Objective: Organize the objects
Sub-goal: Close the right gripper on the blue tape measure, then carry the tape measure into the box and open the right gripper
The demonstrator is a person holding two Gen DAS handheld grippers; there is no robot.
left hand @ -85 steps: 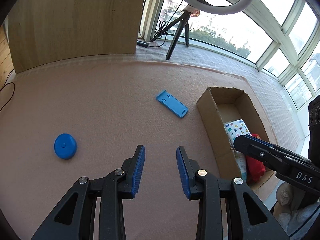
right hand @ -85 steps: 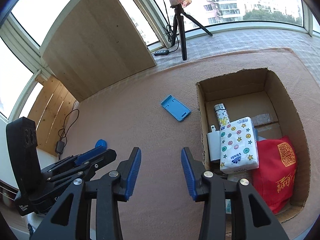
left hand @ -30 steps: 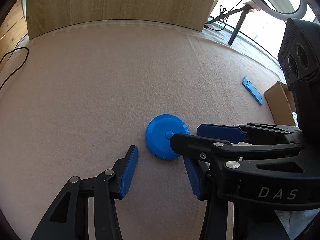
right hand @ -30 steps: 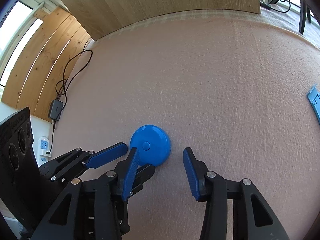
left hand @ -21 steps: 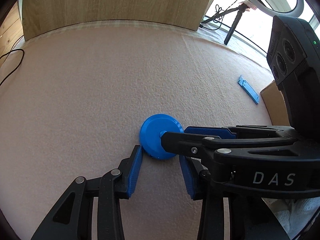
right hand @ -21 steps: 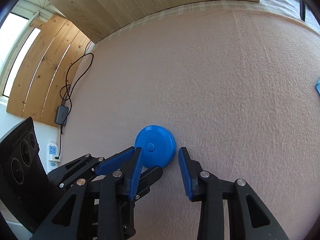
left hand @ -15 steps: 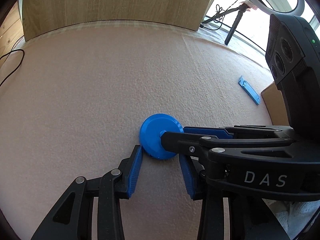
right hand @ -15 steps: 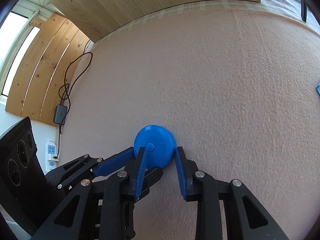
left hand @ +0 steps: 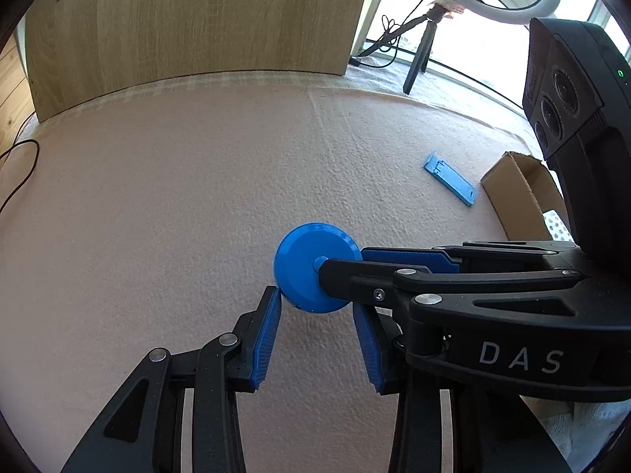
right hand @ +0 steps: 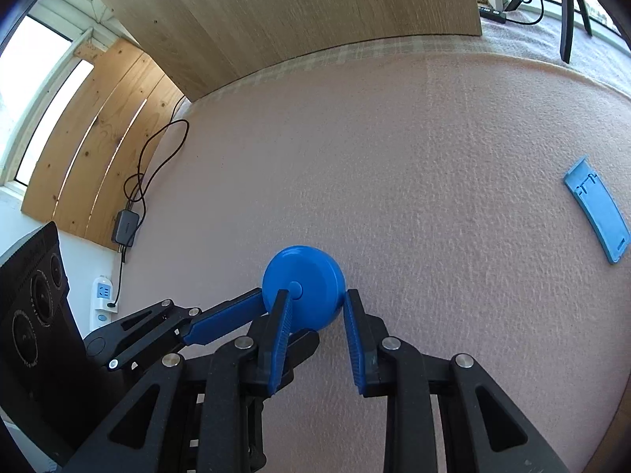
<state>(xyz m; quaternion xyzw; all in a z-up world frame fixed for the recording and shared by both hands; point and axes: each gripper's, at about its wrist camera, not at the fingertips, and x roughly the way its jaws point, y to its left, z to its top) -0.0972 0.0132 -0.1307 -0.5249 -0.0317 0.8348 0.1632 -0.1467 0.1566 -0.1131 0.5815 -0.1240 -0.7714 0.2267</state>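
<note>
Left wrist view: my left tongs (left hand: 317, 325) stand half open, holding nothing; the round blue plastic disc (left hand: 307, 262) sits just ahead of their tips, on pink felt mat (left hand: 157, 216). The right tongs (left hand: 357, 262) cross in, clamped on it.

Right wrist view: right tongs (right hand: 315, 307) pinch the disc (right hand: 311, 272) between both pads.

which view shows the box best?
Left wrist. It shows the box's open corner, beside the flat blue piece, though the right gripper, shut on the disc, hides most of it. In the right wrist view the box is out of frame.
</note>
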